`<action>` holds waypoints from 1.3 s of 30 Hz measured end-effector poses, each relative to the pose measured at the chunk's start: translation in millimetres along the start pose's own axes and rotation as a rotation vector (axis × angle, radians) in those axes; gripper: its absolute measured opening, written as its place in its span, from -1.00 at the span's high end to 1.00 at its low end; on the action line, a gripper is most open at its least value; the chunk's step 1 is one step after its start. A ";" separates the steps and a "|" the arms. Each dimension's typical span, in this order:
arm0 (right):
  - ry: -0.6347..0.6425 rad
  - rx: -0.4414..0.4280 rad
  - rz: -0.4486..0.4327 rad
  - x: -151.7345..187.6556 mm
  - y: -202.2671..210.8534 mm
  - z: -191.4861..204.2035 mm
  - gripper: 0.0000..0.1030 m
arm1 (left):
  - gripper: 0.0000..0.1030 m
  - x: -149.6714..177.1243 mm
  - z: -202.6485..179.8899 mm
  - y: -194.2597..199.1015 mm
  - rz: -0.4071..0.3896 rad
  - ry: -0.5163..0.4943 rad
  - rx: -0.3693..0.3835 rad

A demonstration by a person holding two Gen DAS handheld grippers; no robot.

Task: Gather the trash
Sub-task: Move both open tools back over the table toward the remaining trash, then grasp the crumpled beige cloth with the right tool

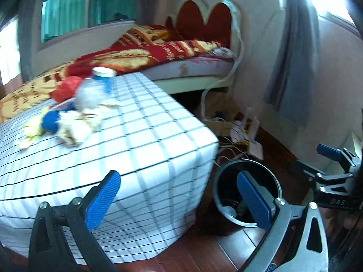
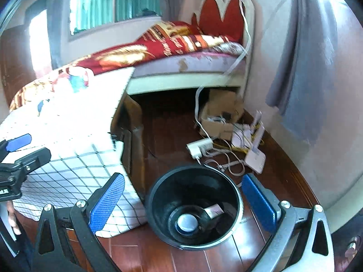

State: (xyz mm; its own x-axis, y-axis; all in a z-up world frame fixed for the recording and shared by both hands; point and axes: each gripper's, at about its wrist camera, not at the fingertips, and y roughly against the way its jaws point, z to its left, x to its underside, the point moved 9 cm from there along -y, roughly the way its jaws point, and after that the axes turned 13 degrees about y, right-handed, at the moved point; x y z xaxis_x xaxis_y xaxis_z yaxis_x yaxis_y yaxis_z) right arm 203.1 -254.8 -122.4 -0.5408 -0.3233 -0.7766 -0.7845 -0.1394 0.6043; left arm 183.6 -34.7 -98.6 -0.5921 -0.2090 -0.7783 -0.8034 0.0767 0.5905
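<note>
Trash lies on a table with a white checked cloth [image 1: 145,136]: a clear plastic bottle [image 1: 93,88] with a blue-and-white cap, a red crumpled bag [image 1: 65,88], a blue piece [image 1: 51,119] and crumpled paper [image 1: 74,127]. A black bin [image 2: 192,206] stands on the floor by the table and holds some trash; it also shows in the left wrist view [image 1: 247,192]. My left gripper [image 1: 179,199] is open and empty over the table's near corner. My right gripper [image 2: 183,201] is open and empty above the bin.
A bed [image 1: 158,52] with a red and yellow blanket stands behind the table. A cardboard box [image 2: 220,115], white adapters and cables [image 2: 215,151] lie on the wooden floor by the wall. A grey curtain [image 2: 304,68] hangs at right.
</note>
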 end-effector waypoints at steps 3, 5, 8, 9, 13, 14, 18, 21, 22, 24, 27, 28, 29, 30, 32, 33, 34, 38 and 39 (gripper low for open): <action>0.031 -0.016 -0.036 -16.0 6.8 20.6 -1.00 | -1.00 -8.6 30.3 11.7 -0.054 0.035 -0.060; 0.047 -0.032 -0.056 -26.2 9.1 34.4 -1.00 | -1.00 -13.7 48.6 17.9 -0.072 0.063 -0.080; 0.059 -0.072 -0.090 -41.9 9.7 57.4 -1.00 | -1.00 -20.5 75.5 27.9 -0.092 0.093 -0.119; 0.061 -0.090 -0.097 -47.9 9.1 66.6 -1.00 | -1.00 -23.0 87.4 31.4 -0.098 0.102 -0.137; 0.107 -0.135 -0.079 -68.6 1.2 103.6 -1.00 | -1.00 -25.6 123.0 43.7 -0.108 0.166 -0.159; 0.110 -0.147 -0.076 -74.3 -0.6 113.6 -1.00 | -1.00 -24.9 131.4 46.6 -0.109 0.178 -0.172; 0.128 -0.195 -0.073 -95.9 -11.2 155.9 -1.00 | -1.00 -21.1 164.3 51.7 -0.076 0.215 -0.212; 0.156 -0.222 -0.079 -111.2 -19.6 187.0 -1.00 | -1.00 -22.4 192.4 55.4 -0.082 0.247 -0.264; 0.165 -0.235 -0.078 -114.6 -22.3 196.2 -1.00 | -1.00 -22.9 200.6 55.6 -0.082 0.251 -0.285; 0.176 -0.257 -0.082 -124.4 -29.5 215.1 -1.00 | -1.00 -24.2 214.5 54.5 -0.075 0.264 -0.301; 0.190 -0.280 -0.081 -138.1 -41.4 240.6 -1.00 | -0.99 -26.7 229.7 51.4 -0.067 0.271 -0.305; 0.193 -0.285 -0.082 -141.2 -44.5 246.6 -1.00 | -0.99 -28.2 233.4 49.3 -0.064 0.269 -0.310; 0.196 -0.287 -0.081 -145.6 -50.0 255.0 -1.00 | -0.99 -29.5 235.7 47.7 -0.064 0.266 -0.316; 0.198 -0.288 -0.077 -148.9 -55.2 260.2 -1.00 | -0.99 -31.0 237.3 46.1 -0.064 0.264 -0.314; 0.196 -0.290 -0.063 -156.5 -69.7 272.0 -1.00 | -0.99 -33.7 240.1 44.0 -0.069 0.265 -0.309; 0.195 -0.288 -0.057 -159.3 -75.8 276.3 -1.00 | -0.99 -35.3 241.7 42.7 -0.072 0.264 -0.306; 0.197 -0.289 -0.052 -162.4 -82.2 281.2 -1.00 | -0.99 -36.5 242.9 41.5 -0.073 0.264 -0.308; 0.204 -0.293 -0.027 -171.6 -103.9 294.7 -1.00 | -0.99 -43.5 251.3 29.6 -0.069 0.277 -0.304; 0.206 -0.290 -0.019 -172.9 -108.6 297.2 -1.00 | -0.99 -45.0 253.1 24.0 -0.060 0.278 -0.301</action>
State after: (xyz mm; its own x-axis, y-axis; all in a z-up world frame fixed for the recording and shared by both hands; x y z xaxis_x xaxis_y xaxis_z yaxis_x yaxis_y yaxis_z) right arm 291.5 94.4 -106.7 -0.4310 -0.4957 -0.7540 -0.6591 -0.3977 0.6383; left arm 174.8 223.3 -103.4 -0.4718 -0.4634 -0.7501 -0.7567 -0.2239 0.6142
